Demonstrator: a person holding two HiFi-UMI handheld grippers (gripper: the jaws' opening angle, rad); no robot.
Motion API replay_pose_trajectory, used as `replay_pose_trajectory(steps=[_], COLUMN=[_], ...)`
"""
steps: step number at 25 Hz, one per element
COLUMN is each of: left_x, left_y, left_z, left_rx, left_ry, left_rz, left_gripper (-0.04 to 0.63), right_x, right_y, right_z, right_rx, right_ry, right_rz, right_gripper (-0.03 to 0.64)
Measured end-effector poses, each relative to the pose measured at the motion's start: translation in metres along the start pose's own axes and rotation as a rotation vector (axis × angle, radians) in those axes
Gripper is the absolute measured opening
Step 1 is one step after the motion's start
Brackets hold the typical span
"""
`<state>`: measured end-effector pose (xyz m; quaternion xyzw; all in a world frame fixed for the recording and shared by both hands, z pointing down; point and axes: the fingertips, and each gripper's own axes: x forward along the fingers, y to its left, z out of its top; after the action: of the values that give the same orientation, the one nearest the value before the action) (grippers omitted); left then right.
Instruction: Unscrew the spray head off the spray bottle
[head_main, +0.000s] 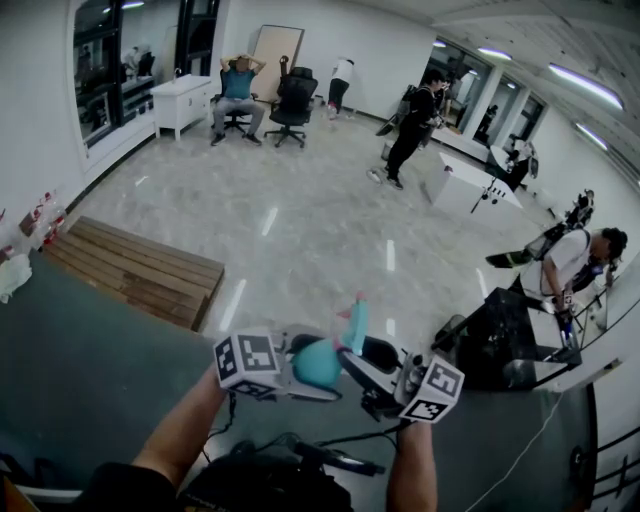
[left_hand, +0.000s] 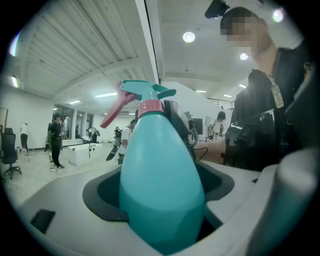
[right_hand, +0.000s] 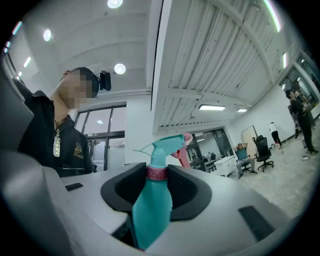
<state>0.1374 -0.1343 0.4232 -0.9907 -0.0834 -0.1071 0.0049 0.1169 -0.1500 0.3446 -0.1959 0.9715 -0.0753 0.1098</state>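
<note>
I hold a teal spray bottle (head_main: 318, 365) up in the air between both grippers. My left gripper (head_main: 296, 368) is shut on the bottle's fat body (left_hand: 160, 185), which fills the space between its jaws. The teal spray head (left_hand: 145, 92), with its pink trigger (left_hand: 116, 111), sits above a pink collar (left_hand: 150, 106). My right gripper (head_main: 366, 376) comes in from the other side. Its dark pads (right_hand: 182, 187) close on that pink collar (right_hand: 156, 172), just under the spray head (right_hand: 162, 145). The bottle (right_hand: 150, 210) leans slightly in the right gripper view.
A dark table (head_main: 80, 380) lies below my arms, with cables (head_main: 320, 455) near its front edge. Beyond it are a wooden pallet (head_main: 135, 270), a black case (head_main: 500, 340) at the right, a white desk (head_main: 470, 180), and several people standing or sitting across the room.
</note>
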Motion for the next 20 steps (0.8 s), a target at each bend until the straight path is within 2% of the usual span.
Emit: replay_pose_trajectory(steps=[3,6,8,12,14,17,20], left_x=[0.002,0.002,-0.004,-0.01,-0.01,-0.01,-0.005], left_y=[0.002,0.015,0.028,0.054,0.064,0.072,0.074], left_z=[0.004,0.01,0.01,0.007,0.003,-0.002,-0.006], left_rx=[0.001,-0.014,-0.025,-0.021,-0.01,0.011,0.022], left_ry=[-0.042,-0.085,-0.089,-0.074,-0.054,-0.013,0.02], left_rz=[0.029,0.132,0.231,0.435,0.52,0.592,0.617], left_gripper=[0.422,0.42,0.42,0.42,0.42,0.42,0.42], right_x=[-0.002,-0.001,0.0,-0.002,-0.001,0.008,0.014], right_y=[0.0,-0.005,-0.011,-0.03,-0.032,-0.032,-0.039], right_z=[0.002,0.005,0.008,0.012,0.013,0.012,0.007], right_rx=[-0.02,-0.041,-0.056,-0.07,-0.054,-0.028,-0.023], right_ry=[-0.006,-0.01,-0.008,0.03,0.046,0.077,0.121], right_rz=[-0.014,-0.1,-0.173,-0.356,-0.399,-0.425,-0.465], right_gripper=[0.142,0.153,0.172,0.172,0.172,0.172,0.172])
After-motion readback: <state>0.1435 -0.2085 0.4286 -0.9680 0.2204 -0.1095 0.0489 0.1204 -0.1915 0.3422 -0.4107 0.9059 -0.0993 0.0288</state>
